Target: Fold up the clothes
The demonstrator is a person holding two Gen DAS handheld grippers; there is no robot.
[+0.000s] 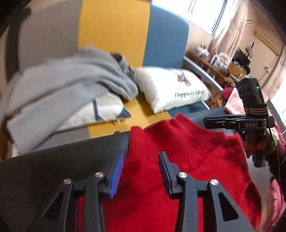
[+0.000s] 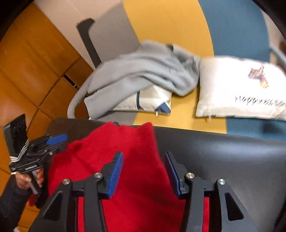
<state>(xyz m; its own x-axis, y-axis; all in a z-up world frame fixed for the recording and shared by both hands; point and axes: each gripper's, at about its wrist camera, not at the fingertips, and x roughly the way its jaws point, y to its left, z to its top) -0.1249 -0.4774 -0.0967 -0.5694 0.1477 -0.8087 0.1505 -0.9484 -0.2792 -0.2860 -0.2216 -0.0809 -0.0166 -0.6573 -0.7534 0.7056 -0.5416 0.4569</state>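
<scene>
Red sweater (image 1: 178, 160) spread on black table (image 1: 53, 160), collar at 12 o'clock toward the sofa (image 1: 114, 26); folded or flat underneath, not determinable. Left claw (image 1: 141, 171) parted above the knit, gripping nothing. Right claw (image 2: 143, 174) likewise parted over the cloth's 3 o'clock edge. Grey garment (image 2: 143, 71) heaped unfolded on a cushion (image 2: 153, 101) at 12 o'clock: folding outstanding there.

Striped sofa (image 1: 114, 23) under bright curtained window (image 1: 211, 12).
</scene>
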